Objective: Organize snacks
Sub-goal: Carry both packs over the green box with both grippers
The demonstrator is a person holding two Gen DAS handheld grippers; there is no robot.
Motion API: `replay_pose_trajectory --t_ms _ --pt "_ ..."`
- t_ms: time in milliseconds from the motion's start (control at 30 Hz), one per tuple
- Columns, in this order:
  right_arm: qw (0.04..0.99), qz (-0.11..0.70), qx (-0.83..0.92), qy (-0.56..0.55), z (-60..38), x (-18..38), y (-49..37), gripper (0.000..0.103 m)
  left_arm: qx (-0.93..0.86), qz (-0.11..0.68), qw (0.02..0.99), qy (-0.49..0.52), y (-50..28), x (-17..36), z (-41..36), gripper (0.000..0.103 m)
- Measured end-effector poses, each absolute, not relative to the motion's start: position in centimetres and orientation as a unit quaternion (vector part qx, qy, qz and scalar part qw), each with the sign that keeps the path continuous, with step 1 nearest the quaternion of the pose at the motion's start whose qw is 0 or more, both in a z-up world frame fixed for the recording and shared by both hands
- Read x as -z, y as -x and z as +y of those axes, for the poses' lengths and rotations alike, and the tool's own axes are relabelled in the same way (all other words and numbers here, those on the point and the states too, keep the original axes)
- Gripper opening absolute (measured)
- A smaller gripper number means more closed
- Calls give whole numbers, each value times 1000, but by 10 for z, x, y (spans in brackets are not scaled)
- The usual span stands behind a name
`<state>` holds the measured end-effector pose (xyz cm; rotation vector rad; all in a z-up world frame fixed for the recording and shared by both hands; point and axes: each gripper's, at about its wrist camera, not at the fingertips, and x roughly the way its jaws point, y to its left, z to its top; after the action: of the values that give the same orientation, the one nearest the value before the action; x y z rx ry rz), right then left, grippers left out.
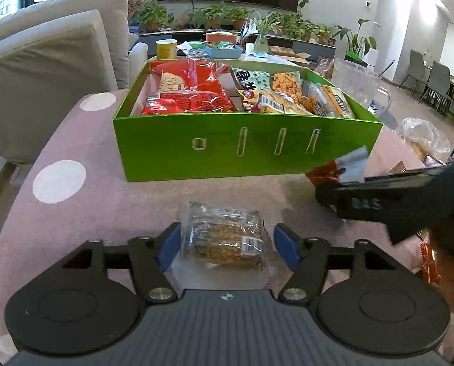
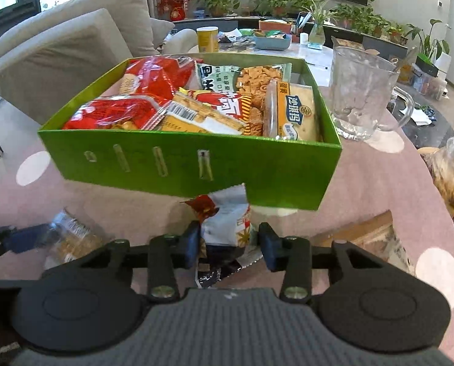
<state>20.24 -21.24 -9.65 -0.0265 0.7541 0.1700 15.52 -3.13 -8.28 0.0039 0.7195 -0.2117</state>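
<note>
At the bottom centre of the left wrist view, your left gripper (image 1: pixel 225 245) is spread wide around a clear-wrapped brown cracker packet (image 1: pixel 227 241) lying on the pink tablecloth (image 1: pixel 90 201); both blue pads (image 1: pixel 169 248) stand just clear of the wrapper, so nothing is clamped. In the right wrist view, your right gripper (image 2: pixel 229 244) sits low centre with a white-and-red snack bag (image 2: pixel 227 216) standing between its fingers; the left finger is against the bag, but you cannot tell whether the right one touches it. That same bag shows at the right edge of the left view, lifted off the cloth. Just beyond both grippers, mid-frame, stands the green box (image 2: pixel 257 170), already packed with red bags (image 2: pixel 126 109) on its left and yellow packets (image 2: pixel 294 113) on its right. To the upper right, beside the box, is a glass mug (image 2: pixel 361 91).
</note>
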Motion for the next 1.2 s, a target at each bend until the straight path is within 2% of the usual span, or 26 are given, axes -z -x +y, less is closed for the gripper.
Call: replay_pose_trajectory --t_ms 233,333,467,700,1200 --pt "929 358 -94 -22 -215 88 -183 67 94 360 928 -7 -160 88 -33 66" --pt "930 354 -97 -29 -216 85 -183 67 94 357 929 -13 -161 88 -34 56" --pt "930 351 -101 -38 -217 84 -181 67 98 358 928 -18 -160 86 -33 52" --pt "935 336 -104 -47 -220 73 -168 67 100 337 936 -16 -148 68 -32 52" --pt "958 255 -117 -62 -229 11 -147 67 124 258 958 -8 -130 -4 -43 52"
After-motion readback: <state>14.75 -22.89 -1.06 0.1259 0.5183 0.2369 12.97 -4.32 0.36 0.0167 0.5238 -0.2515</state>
